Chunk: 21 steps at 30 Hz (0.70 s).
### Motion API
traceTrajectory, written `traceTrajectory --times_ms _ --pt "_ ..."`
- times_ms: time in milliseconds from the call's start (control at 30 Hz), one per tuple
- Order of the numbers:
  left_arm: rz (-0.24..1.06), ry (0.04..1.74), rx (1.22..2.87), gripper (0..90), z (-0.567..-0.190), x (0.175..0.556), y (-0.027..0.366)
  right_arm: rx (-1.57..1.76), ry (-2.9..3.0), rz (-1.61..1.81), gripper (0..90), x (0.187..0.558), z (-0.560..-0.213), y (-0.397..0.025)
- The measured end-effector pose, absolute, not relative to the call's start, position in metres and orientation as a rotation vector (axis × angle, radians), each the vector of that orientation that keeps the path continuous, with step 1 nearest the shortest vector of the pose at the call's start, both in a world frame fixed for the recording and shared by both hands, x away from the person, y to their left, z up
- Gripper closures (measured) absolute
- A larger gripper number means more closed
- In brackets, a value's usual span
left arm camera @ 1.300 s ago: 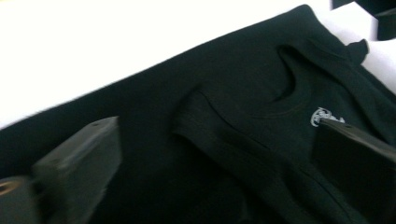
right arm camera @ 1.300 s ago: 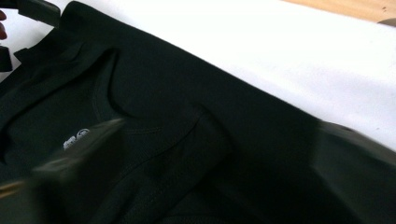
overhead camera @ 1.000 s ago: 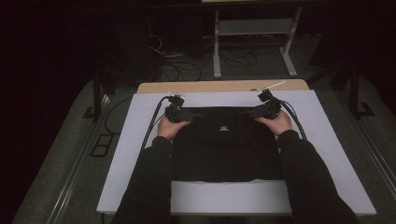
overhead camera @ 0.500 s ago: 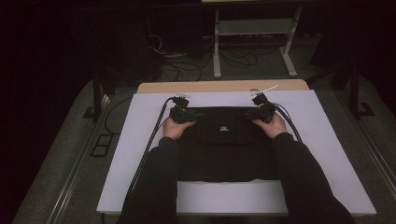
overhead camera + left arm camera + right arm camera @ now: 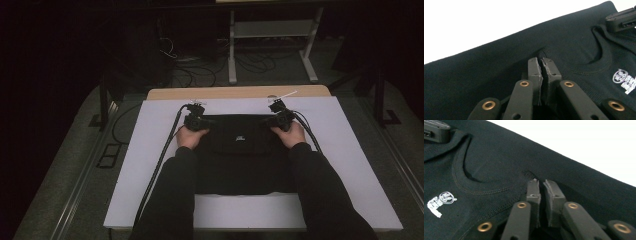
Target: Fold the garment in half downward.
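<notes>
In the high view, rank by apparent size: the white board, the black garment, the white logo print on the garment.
1. white board, largest, reaching past the cloth on every side.
2. black garment, spread on the board, partly covered by the person's sleeves.
3. white logo print, a small mark near the garment's far edge.
</notes>
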State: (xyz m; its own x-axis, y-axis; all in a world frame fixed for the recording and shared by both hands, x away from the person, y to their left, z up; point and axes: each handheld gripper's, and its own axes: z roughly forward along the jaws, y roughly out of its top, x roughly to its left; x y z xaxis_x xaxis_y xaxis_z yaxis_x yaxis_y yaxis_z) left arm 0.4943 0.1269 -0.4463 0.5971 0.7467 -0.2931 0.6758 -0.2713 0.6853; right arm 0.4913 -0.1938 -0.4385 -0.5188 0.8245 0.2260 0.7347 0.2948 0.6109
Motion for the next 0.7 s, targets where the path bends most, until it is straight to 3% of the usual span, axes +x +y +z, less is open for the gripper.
traceTrajectory --times_ms 700 --pt "0.123 1.094 1.953 85.8 -0.415 0.482 0.133 1.417 2.402 1.17 84.7 0.478 -0.408 -0.197"
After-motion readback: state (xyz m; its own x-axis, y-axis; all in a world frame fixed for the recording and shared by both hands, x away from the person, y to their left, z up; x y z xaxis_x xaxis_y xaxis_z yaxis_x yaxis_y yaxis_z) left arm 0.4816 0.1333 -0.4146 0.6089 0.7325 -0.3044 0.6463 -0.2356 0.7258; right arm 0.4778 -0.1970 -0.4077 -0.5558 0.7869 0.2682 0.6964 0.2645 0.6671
